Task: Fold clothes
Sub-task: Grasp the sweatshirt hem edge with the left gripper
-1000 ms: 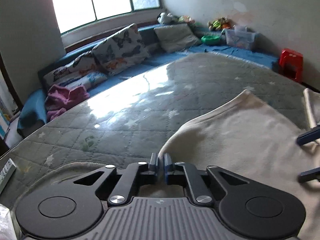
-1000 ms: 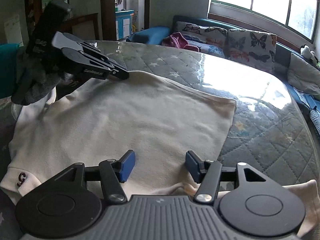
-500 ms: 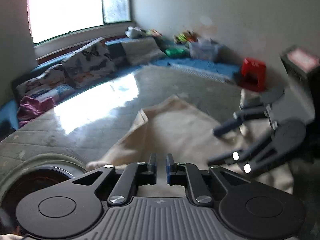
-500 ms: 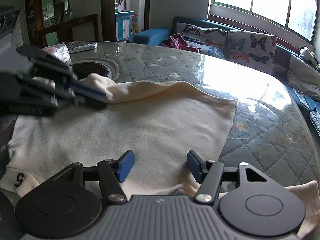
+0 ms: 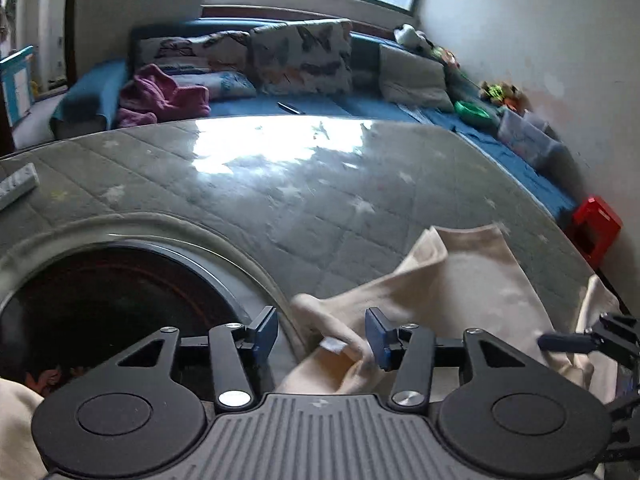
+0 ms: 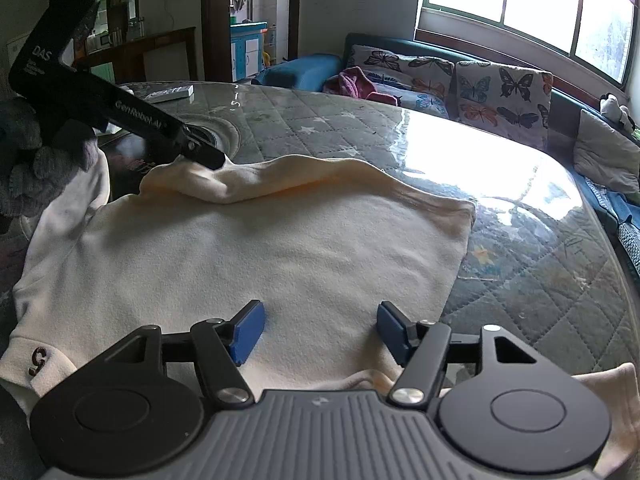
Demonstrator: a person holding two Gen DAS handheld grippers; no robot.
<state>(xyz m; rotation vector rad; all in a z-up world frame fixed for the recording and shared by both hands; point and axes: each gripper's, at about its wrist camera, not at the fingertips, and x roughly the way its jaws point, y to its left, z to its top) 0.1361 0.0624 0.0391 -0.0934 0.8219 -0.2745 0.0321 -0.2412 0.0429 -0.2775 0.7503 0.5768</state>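
Now, garment: one cream sweater (image 6: 256,256), soft and fleecy, spread flat on the bench (image 6: 520,184), filling the near left part of it
Far edge: a sleeve (image 6: 304,176) is folded inward along it as a raised, rumpled ridge
Cuff: a ribbed cuff (image 6: 36,364) at the near left corner carries a small dark red mark like a 5
Label: a small white tag (image 5: 333,345) shows on the bunched cloth in the left wrist view
Left gripper (image 5: 322,334): jaws opening, bunched cloth lying between them and brushing the right pad, not pinched
Right gripper (image 6: 318,330): jaws opening, set wide over the flat body of the sweater, nothing clamped
Hand: a grey glove (image 6: 36,160) holds the left gripper
Bench cover: one quilted grey-green cloth with pale stars under a glossy sheet
Cushions: two with butterflies (image 6: 502,96) on the blue sofa behind
Count: one sweater, two grippers, one remote (image 6: 170,92)
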